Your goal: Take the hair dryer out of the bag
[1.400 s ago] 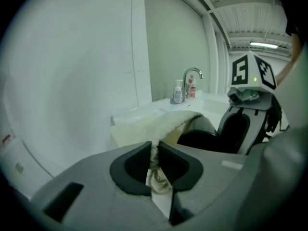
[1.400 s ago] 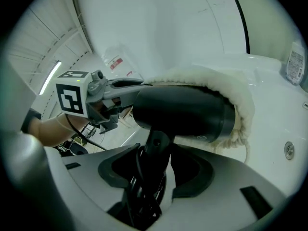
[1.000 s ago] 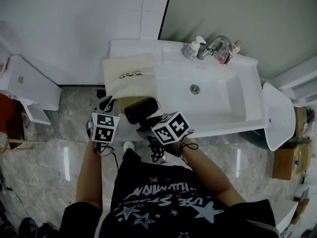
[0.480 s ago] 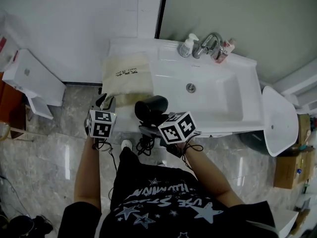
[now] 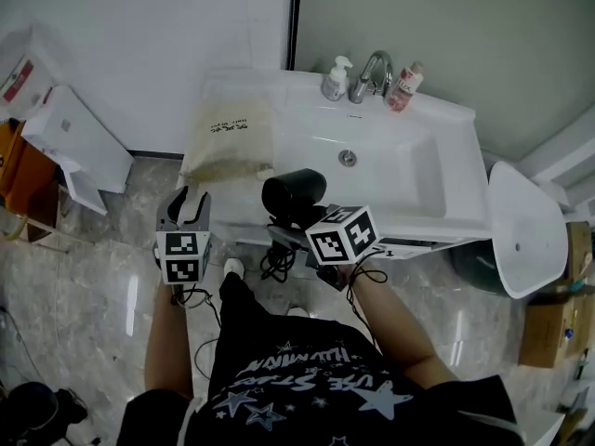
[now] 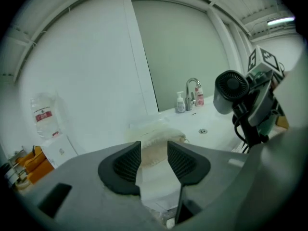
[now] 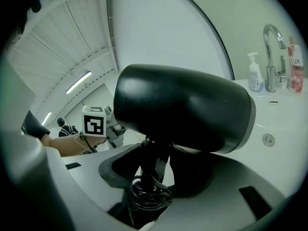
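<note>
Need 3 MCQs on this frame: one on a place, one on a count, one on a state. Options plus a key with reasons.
1. Where does the cream bag lie?
A. in the basin
B. on the floor
C. beside the basin, on its left in the head view

2. How many bottles stand at the tap?
A. one
B. two
C. four

3. What state is the hair dryer in?
A. clear of the bag, its handle clamped in the right gripper
B. still inside the bag
C. lying loose in the basin

Key:
1 C: the bag lies flat on the white top next to the basin.
2 B: a pump bottle and a pink bottle flank the tap.
3 A: the right gripper view shows the jaws closed on the handle, with the black body above them.
</note>
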Motion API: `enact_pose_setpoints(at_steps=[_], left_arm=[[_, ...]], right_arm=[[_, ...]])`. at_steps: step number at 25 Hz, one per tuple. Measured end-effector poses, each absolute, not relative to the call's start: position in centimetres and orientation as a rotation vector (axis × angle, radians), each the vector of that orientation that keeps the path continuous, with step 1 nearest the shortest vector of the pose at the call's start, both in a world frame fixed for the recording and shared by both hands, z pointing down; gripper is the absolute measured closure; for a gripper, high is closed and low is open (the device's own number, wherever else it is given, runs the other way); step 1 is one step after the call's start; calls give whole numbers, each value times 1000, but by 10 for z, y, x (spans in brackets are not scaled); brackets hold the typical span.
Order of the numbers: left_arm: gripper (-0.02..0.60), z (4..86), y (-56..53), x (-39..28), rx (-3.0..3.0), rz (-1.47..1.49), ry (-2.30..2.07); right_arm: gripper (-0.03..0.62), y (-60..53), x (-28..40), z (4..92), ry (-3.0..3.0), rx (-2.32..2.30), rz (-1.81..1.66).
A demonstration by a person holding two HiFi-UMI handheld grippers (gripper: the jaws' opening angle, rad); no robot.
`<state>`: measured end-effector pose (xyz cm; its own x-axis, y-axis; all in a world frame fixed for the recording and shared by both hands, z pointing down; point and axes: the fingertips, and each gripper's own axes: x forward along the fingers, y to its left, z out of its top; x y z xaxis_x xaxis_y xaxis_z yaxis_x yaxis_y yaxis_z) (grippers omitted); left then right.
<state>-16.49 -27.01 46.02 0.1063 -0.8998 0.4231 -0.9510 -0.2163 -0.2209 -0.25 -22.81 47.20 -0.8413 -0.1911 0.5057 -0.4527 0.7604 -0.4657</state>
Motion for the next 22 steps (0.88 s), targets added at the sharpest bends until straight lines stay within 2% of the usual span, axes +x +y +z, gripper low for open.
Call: enact_pose_setpoints(at_steps=[10,22], left_arm=[[397,442,-168,-89,2239,538,-1907],[397,472,-124,-63,2239,517,-1794]], right_arm=[[401,-202,66,454,-2631,662,801],[401,-188,89,475,-2613,832,844]])
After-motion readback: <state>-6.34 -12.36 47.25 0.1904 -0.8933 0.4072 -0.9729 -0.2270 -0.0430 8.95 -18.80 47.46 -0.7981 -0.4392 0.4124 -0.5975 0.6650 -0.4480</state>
